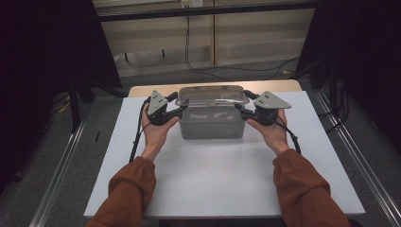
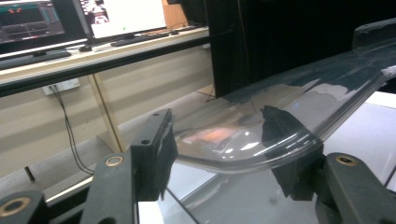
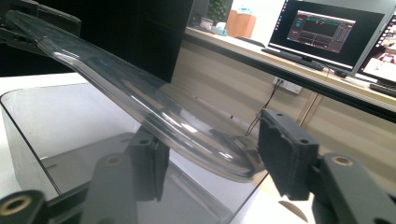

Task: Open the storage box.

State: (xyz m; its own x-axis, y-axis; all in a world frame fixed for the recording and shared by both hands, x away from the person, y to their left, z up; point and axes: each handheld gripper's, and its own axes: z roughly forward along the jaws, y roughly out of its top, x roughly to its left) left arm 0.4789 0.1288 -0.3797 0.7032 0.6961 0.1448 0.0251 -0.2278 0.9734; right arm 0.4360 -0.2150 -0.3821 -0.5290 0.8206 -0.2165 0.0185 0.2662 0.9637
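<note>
— Lid (image 1: 213, 94) was where when you looked?

— In the upper middle of the high view, over the grey transparent box (image 1: 213, 124), which stood on the white table (image 1: 213, 184). In the right gripper view it was tilted above the box rim.

— And the two tools?

— The left gripper (image 1: 177, 109) was at the left end of the lid, and its jaws were clamped on the edge there. The right gripper (image 1: 243, 109) was at the right end with the edge between its jaws, but I could not tell if the pads pressed on it.
</note>
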